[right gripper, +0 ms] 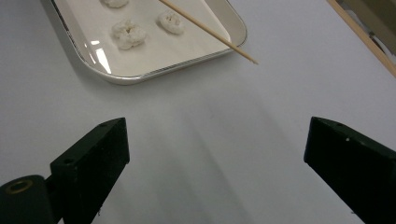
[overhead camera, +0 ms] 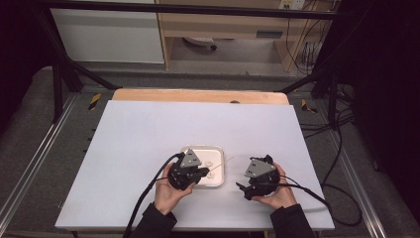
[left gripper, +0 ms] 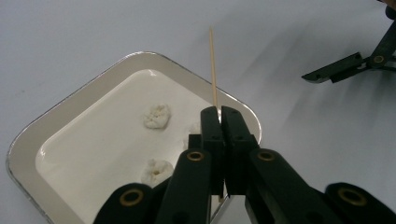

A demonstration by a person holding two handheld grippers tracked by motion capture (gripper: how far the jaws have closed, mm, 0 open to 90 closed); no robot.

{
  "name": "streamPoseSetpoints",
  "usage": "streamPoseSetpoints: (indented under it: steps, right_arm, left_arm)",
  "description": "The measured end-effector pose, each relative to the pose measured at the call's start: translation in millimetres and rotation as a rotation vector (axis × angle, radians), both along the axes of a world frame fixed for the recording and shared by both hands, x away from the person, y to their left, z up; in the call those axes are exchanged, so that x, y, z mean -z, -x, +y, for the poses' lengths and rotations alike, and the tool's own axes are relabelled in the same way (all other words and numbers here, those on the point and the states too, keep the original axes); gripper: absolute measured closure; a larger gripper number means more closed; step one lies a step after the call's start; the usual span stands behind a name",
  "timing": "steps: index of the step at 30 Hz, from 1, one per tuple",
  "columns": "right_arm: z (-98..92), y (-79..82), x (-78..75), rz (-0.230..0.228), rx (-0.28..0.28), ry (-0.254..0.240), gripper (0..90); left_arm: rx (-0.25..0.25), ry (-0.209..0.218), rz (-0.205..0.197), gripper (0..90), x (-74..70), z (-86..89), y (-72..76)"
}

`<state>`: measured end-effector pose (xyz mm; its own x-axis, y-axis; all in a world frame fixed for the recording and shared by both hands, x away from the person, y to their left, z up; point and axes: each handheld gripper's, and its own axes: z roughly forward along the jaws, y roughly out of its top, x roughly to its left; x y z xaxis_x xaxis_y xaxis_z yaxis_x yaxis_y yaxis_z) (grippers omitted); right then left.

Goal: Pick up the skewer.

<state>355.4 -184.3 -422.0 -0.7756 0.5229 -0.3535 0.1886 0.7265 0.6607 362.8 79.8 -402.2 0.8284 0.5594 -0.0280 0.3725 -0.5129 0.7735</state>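
Skewer sits clenched in left gripper, above tray at frame centre. Right gripper stands released, empty. Next move, likely: spear a dough lump, demanding steady aim.

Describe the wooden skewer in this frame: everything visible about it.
The skewer is a thin, straight, pale wooden stick with a pointed tip. The left gripper is shut on its lower end, so it sticks out past the fingers. It hangs slanted above the tray's corner, its tip over the white table, touching neither the tray nor the white lumps.
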Motion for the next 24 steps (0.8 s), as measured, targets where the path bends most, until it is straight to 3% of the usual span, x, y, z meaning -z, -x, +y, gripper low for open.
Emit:
streamPoseSetpoints:
  steps: [5,15,24]
  right_arm:
    - [4.5,0.5,0.2,-0.032,-0.031,0.051,11.3]
    - [9.7,1.2,-2.5,-0.076,-0.087,0.105,16.8]
    - [11.6,1.3,-0.8,-0.144,-0.177,0.165,26.9]
  left_arm:
    - [0.025,-0.015,-0.005,88.8,-1.5,-7.1,-0.6]
    - [0.071,-0.038,-0.018,88.8,-8.3,-20.6,-0.1]
    - [0.106,-0.059,-0.025,88.8,-11.7,-30.0,2.5]
